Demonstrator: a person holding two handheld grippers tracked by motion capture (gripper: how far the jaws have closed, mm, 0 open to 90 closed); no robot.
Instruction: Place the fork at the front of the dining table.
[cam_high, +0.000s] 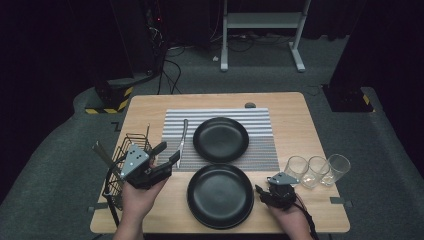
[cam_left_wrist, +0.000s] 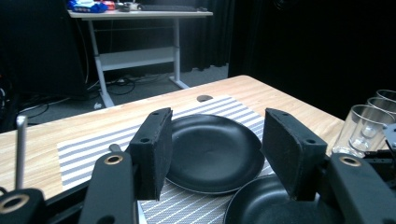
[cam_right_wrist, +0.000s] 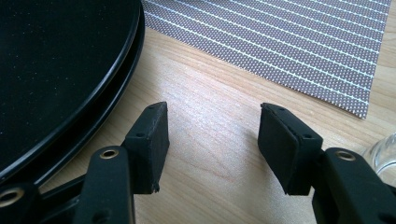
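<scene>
Grippers idle beside two black plates

Near plate (cam_high: 220, 195) lies on the bare counter (cam_high: 310, 130) by its near edge; the far plate (cam_high: 221, 139) sits on the striped mat (cam_high: 260, 150) toward the middle. Right gripper (cam_high: 261, 191) rests low just beside the near plate's right rim, fingers (cam_right_wrist: 150, 140) apart with bare wood between them. Left gripper (cam_high: 167, 154) hangs above the wire basket (cam_high: 120, 170) at the left edge, fingers (cam_left_wrist: 152, 149) apart, holding nothing. Three glasses (cam_high: 318, 170) stand by the right edge.
</scene>
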